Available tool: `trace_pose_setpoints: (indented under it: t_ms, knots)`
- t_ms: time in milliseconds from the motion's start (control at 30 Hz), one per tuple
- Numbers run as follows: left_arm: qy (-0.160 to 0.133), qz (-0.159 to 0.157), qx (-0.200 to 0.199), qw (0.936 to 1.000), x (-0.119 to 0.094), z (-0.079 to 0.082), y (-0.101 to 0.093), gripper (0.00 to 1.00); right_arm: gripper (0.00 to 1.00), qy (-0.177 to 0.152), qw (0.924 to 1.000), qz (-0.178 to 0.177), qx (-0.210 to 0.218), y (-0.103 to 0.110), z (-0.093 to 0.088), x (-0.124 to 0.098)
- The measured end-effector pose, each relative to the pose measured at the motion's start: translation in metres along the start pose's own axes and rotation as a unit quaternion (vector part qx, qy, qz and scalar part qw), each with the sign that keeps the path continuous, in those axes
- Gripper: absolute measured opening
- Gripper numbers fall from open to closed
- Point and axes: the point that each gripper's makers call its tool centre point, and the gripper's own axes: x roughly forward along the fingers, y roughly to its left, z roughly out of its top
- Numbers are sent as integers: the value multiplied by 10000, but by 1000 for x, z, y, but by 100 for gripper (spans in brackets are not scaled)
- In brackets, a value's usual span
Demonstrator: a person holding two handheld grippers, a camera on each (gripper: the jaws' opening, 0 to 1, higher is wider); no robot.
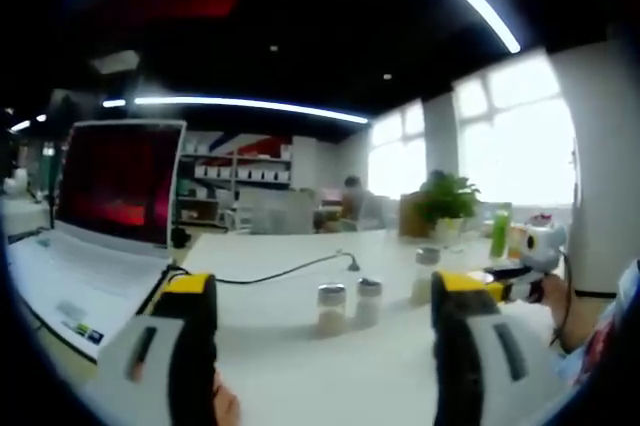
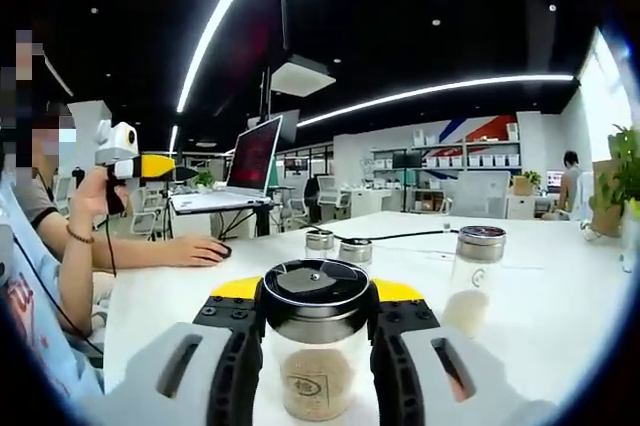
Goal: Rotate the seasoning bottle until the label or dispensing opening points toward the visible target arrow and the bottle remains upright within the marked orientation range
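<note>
My right gripper point(image 2: 315, 324) is shut on a glass seasoning bottle point(image 2: 314, 371) with a dark round lid; it stands upright and holds pale granules. Beyond it on the white table point(image 2: 560, 286) stand two small bottles point(image 2: 337, 245) and a taller one point(image 2: 473, 278). My left gripper point(image 1: 326, 298) is open, with nothing between its yellow-tipped jaws. Ahead of it two small bottles point(image 1: 348, 305) stand side by side, with a third bottle point(image 1: 426, 274) further right.
An open laptop point(image 1: 105, 216) with a red screen sits at the left, and a cable point(image 1: 285, 268) runs across the table. A person point(image 2: 50, 246) holds up a white and yellow gripper point(image 2: 125, 156), one hand on a mouse point(image 2: 222, 249). A plant point(image 1: 446, 201) stands at the back.
</note>
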Motion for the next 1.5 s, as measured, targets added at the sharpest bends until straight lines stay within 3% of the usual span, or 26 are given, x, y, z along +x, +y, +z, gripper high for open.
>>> trace_pose_setpoints:
  t_ms: [633,1500]
  knots:
    - [17,-55,19,10000,1,-1,-5,94,40,-135,9960,-884,-5,-8,2,2]
    - [38,-92,60,9999,4,-2,-7,94,40,-113,9787,-2043,-143,-14,-1,2]
